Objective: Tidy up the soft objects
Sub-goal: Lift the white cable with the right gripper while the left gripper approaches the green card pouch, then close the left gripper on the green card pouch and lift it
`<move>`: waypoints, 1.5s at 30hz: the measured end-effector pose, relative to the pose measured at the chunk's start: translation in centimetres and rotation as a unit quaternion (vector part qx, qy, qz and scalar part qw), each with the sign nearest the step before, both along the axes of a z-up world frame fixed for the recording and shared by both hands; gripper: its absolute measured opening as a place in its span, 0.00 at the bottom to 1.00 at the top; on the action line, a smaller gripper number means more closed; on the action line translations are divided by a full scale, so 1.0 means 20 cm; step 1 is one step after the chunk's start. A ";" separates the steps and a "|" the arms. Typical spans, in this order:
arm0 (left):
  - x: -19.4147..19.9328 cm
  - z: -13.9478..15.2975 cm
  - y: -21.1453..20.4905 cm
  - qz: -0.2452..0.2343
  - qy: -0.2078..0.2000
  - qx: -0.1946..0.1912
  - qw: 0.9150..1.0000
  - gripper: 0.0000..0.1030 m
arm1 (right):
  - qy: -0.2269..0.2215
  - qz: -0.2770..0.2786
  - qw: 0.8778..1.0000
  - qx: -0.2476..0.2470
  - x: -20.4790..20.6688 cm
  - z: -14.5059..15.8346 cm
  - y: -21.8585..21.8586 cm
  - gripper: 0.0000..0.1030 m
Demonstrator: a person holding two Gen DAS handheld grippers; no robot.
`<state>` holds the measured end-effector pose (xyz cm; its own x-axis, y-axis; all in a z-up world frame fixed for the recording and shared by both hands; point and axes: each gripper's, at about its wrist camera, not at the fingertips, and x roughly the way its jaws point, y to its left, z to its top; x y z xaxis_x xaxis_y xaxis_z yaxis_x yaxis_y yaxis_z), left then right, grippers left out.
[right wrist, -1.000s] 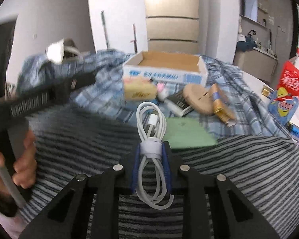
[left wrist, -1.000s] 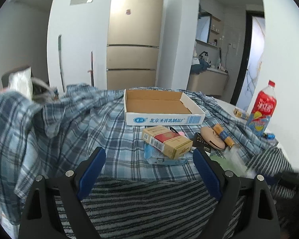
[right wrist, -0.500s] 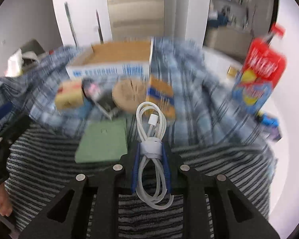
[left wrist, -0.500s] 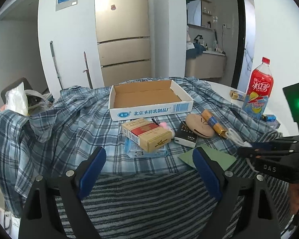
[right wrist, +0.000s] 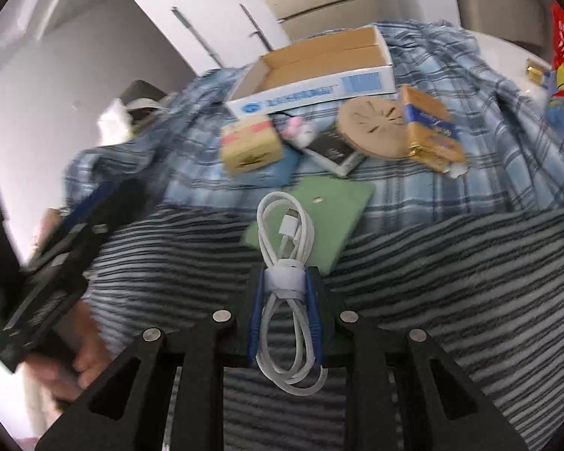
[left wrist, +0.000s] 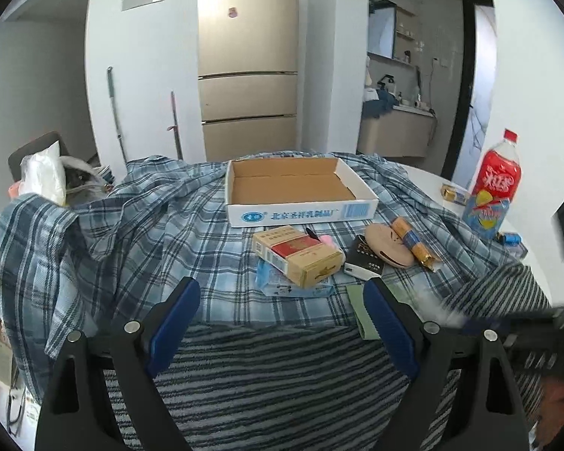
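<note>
The right gripper is clamped on a coiled white cable, its blue pads pressing the wrapped middle, loops sticking out front and back. It hangs over a striped cloth, just short of a green card. The left gripper stands wide with nothing between its pads, above the same striped cloth. Beyond, on a plaid shirt, sit an empty box, a cigarette pack, a round tan thing, perhaps a coaster, and a red bottle to the right.
</note>
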<state>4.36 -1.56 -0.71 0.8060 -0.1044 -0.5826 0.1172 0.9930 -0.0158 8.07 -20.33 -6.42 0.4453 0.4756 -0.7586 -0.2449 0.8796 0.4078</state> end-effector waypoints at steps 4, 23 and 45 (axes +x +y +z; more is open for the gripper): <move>0.06 -0.06 -0.11 -0.078 0.048 0.004 0.996 0.88 | -0.094 -0.091 0.987 -0.095 -0.07 0.13 -0.11 0.20; 0.24 -0.25 -0.48 -0.108 0.125 0.023 0.986 0.88 | -0.186 -0.198 0.939 -0.212 -0.07 0.07 -0.27 0.20; 0.29 -0.36 -0.50 -0.040 0.153 -0.005 0.987 0.88 | -0.151 -0.196 0.937 -0.247 -0.01 0.00 -0.25 0.20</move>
<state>10.11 -11.47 -7.95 0.5808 -0.1686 -0.7964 0.1843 0.9802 -0.0730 7.86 -25.25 -6.39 0.7425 -0.1458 -0.6538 0.0984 0.9892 -0.1089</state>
